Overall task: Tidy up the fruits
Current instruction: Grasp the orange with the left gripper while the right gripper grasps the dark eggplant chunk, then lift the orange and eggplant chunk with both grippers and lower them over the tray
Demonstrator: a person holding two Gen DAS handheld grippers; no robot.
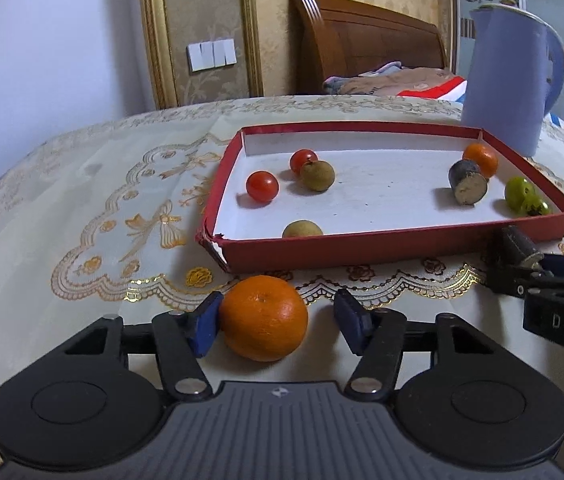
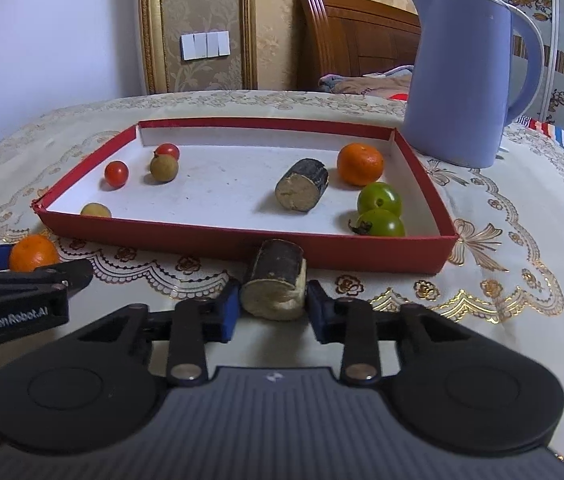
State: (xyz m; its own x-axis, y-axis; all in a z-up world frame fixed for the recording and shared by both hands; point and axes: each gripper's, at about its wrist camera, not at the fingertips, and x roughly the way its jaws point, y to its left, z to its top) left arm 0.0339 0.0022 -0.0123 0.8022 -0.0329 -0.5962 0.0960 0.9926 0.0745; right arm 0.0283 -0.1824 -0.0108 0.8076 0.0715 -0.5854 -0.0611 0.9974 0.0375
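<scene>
While right tool [image 2: 274,310] clamps cane piece [image 2: 276,284], orange [image 1: 264,318] sits between left tool's [image 1: 278,322] jaws.

Wooden headboard [image 1: 366,36], gold-patterned wallpaper [image 1: 206,12], white wall switches [image 1: 211,55].

Left gripper [image 1: 278,316]: matte black housing, ribbed dark grey centre panel with a small white logo. Two round black discs flank it. Black linkage arms pivot on silver round-headed pins. Fingers [image 1: 202,326] carry blue pads.

Right gripper [image 2: 272,308]: same build, with ribbed grey panel, twin discs, silver pins and blue-padded fingers [image 2: 229,312].

Side faces bear white lettering: "GenRobot.AI" on the left unit, "DAS" readable on the right unit.
</scene>
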